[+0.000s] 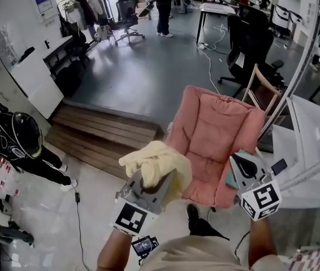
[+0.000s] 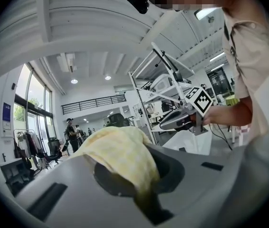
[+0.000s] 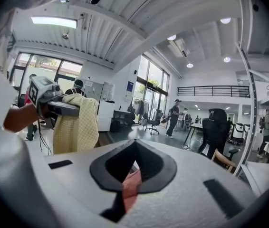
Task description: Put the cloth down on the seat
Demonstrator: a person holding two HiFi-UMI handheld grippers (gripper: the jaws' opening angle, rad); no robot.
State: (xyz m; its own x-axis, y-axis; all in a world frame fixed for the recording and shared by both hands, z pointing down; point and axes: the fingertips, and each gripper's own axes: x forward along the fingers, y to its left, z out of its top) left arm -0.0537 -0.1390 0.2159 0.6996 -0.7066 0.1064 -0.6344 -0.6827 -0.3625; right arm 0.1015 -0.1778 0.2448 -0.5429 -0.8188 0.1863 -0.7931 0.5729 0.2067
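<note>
My left tongs [image 1: 155, 180] are clamped on the yellow cloth [image 1: 155, 161], held in the air just beside the pink armchair [image 1: 216, 131]. My right tongs [image 1: 240, 164] are nearly closed, with only a pink sliver showing between them.

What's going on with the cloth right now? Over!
Left gripper shut on yellow cloth, held up. Right gripper shut, empty. Cloth not yet on pink seat. Nothing seen blocking it.

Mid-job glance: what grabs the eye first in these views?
The yellow cloth stands out, bunched in the shut left gripper at the centre of the head view. Just beyond it sits the pink chair, with the right gripper at its right edge.
</note>
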